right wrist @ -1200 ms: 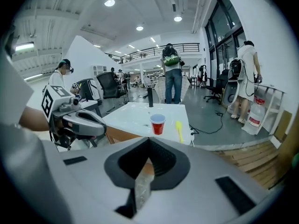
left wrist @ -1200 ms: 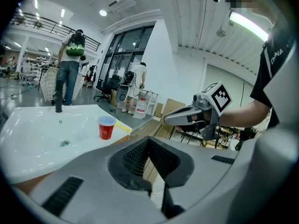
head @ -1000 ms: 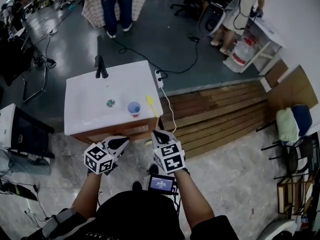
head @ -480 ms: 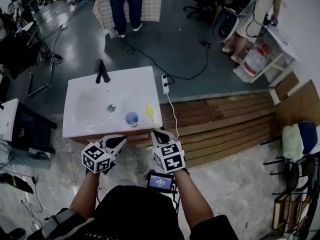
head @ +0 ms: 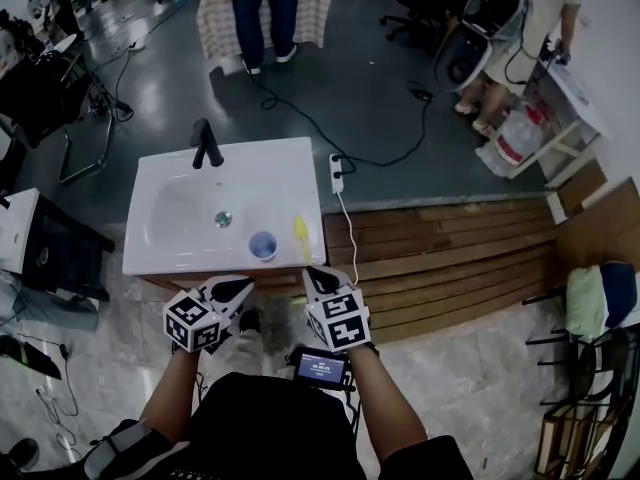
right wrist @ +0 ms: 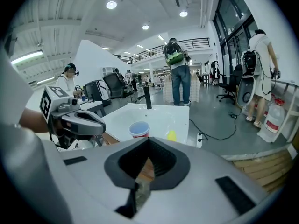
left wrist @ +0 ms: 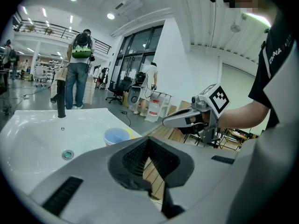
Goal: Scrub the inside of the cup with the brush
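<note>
1. Two grippers, left (head: pixel 238 288) and right (head: pixel 318 278), jaws together and empty, have edged nearer the sink's (head: pixel 170 248) front edge.
2. Cup (head: pixel 263 245) stands on the sink's front rim and brush (head: pixel 301 230) on its right rim; picking them up likely comes next.

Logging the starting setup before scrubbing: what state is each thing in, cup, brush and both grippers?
cup: upright near the front edge of the sink, untouched.
brush: lying flat right of the cup, not picked up.
left gripper: shut, empty.
right gripper: shut, empty.
</note>
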The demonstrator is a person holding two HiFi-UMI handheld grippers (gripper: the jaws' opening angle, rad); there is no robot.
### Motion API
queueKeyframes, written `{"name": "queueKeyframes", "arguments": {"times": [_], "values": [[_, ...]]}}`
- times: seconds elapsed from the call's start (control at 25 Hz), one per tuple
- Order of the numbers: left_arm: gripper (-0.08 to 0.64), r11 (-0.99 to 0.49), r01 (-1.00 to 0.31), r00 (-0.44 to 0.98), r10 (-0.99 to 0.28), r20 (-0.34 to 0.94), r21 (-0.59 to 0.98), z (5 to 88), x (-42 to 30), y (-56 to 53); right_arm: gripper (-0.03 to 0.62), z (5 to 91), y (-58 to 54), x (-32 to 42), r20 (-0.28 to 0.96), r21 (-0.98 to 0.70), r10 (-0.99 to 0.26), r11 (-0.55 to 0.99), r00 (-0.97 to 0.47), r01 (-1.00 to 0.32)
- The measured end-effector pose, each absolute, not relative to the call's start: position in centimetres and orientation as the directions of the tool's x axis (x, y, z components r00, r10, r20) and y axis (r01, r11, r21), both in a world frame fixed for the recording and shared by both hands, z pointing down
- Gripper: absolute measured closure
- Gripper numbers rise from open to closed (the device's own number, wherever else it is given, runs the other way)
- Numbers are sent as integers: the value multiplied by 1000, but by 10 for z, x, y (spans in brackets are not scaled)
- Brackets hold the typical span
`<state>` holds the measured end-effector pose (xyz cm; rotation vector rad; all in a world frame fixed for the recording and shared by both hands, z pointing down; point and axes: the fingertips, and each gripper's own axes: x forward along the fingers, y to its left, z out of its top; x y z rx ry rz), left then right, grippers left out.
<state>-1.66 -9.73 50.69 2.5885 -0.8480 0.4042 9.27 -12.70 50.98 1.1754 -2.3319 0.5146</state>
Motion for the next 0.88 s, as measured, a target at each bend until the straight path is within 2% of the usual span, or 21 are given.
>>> {"name": "queueKeyframes", "arguments": {"times": [0.88], "values": [[555,-722,-654,740,-547,391,228,513,-35,-127,584,518,-144,87,577,-119,-638,551,-509,-826]]}}
